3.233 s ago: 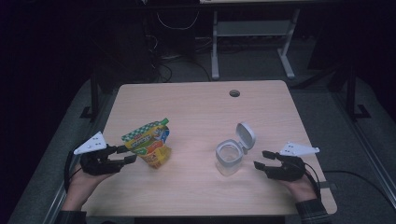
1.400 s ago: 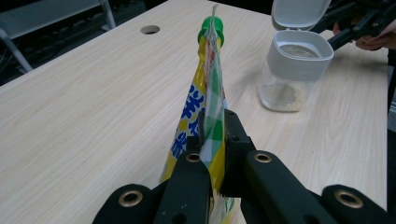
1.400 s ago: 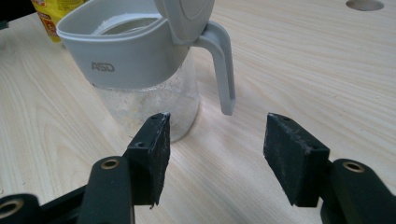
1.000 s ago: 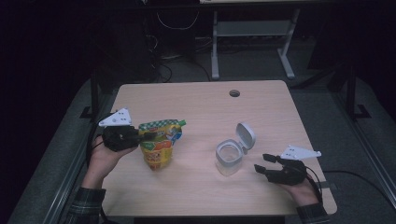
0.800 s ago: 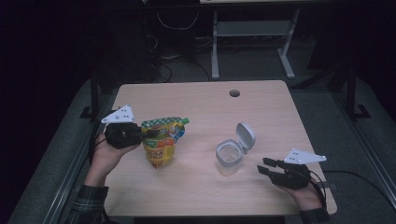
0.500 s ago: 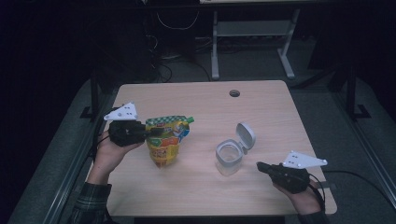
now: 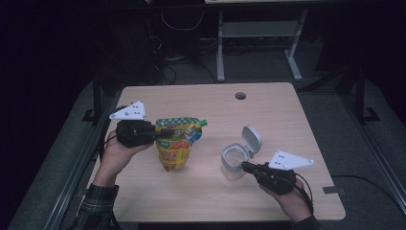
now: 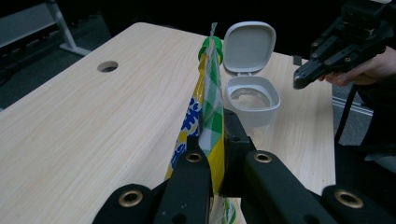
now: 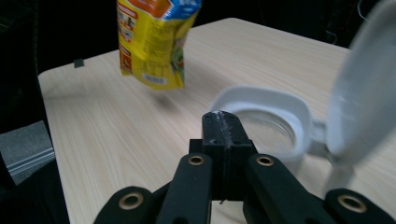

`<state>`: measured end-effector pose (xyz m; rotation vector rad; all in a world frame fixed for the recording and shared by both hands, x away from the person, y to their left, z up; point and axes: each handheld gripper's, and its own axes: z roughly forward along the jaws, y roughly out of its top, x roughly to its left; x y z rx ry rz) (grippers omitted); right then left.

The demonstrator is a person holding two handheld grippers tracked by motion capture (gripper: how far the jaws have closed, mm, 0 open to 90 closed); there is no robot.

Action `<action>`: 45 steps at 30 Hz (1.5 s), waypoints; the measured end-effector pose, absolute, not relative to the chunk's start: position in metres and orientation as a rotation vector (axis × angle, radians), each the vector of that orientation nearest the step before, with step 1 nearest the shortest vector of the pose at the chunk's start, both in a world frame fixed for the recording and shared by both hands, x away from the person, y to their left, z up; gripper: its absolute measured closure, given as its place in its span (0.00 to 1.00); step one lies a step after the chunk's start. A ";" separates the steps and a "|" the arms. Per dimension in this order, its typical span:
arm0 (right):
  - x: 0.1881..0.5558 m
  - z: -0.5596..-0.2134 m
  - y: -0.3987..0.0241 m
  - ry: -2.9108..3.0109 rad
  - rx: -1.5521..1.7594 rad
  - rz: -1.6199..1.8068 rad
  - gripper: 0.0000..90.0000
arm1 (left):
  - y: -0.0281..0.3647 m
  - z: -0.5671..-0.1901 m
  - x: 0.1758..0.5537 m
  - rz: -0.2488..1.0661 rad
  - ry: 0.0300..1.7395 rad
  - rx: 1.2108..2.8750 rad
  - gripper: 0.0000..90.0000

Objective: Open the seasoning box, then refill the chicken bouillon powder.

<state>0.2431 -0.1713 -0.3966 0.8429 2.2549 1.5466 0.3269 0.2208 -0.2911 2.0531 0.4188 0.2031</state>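
Left tongs [image 7: 160,134] pinch a soft, light snack pouch [image 7: 176,146] by its flat top seam, the best hold, while right tongs [image 7: 245,166] press together empty.

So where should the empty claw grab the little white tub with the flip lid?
Probably the tub's front wall, coming from the person's side. Its lid stands open at the back, hinged there, so that side is blocked. The right gripper, jaws shut with nothing between them, would have to open first.
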 end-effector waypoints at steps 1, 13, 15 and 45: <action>0.245 -0.396 -0.167 2.257 0.831 1.545 1.00 | 0.219 -0.290 0.327 0.202 0.413 2.053 1.00; 0.268 -0.395 -0.128 2.269 0.820 1.503 1.00 | 0.207 -0.285 0.328 0.173 0.376 2.038 1.00; 0.272 -0.394 -0.124 2.265 0.820 1.506 1.00 | 0.205 -0.284 0.328 0.171 0.373 2.038 1.00; 0.300 -0.390 -0.071 2.228 0.824 1.482 1.00 | 0.185 -0.262 0.320 0.116 0.284 2.003 1.00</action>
